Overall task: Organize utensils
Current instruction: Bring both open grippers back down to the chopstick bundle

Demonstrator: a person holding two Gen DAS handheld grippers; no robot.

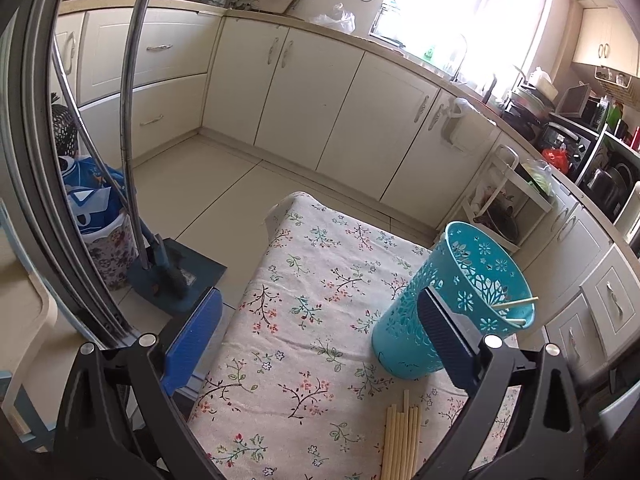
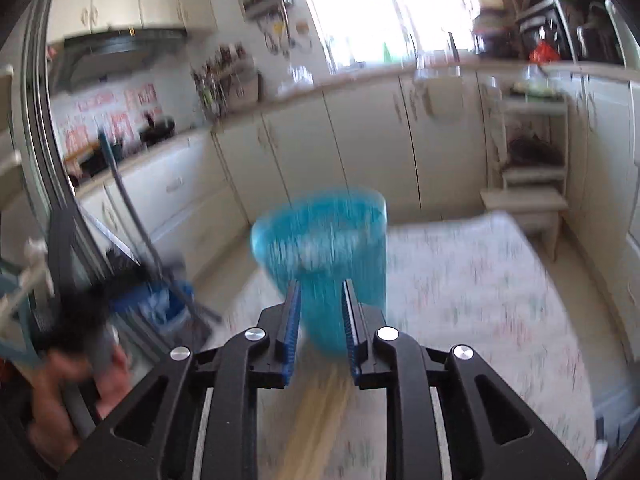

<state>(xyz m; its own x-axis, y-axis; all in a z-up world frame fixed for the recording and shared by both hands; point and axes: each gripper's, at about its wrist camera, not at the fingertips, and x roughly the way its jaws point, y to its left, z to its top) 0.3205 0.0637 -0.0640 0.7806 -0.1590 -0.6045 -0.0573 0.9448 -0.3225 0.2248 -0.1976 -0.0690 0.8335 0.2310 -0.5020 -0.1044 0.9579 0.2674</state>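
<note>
Two chopsticks already sit in your teal cup, right of centre; the bundle lies bottom centre. Left gripper gapes wide, empty. Right gripper: slightly apart, empty, blurred. Risk: nudging the cup over.

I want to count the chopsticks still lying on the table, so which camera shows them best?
The left wrist view: the chopsticks lie sharp on the floral tablecloth, sticks distinguishable, though the frame edge crops them. The right wrist view shows only a tan blurred streak below its fingers.
</note>
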